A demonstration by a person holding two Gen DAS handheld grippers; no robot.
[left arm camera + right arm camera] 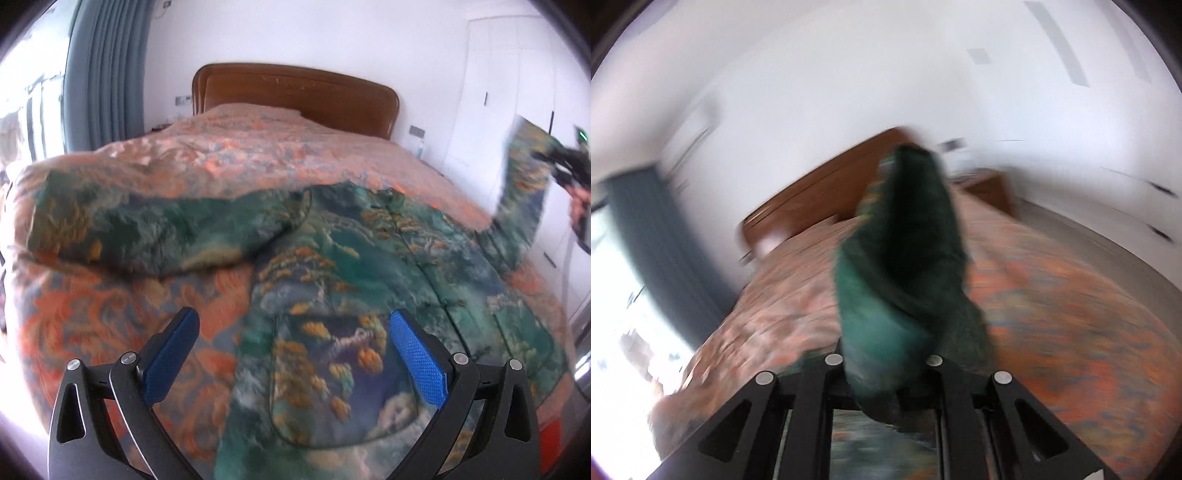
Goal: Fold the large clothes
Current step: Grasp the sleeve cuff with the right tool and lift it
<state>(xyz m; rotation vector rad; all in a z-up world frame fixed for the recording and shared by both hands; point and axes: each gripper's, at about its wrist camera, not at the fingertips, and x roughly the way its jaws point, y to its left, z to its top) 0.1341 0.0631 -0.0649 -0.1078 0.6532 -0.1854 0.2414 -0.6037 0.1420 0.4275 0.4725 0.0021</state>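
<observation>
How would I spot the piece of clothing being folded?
Find the big bed with the wooden headboard and orange patterned cover. The jacket lies spread on its near end. Its green and blue landscape print stands out against the orange, and one sleeve is raised by a claw.

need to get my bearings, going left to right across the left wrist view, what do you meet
window → grey curtain → wooden headboard → white wardrobe door → lifted jacket sleeve → right tool pinching that sleeve. The left tool sits low in the middle, open over the jacket body.
</observation>
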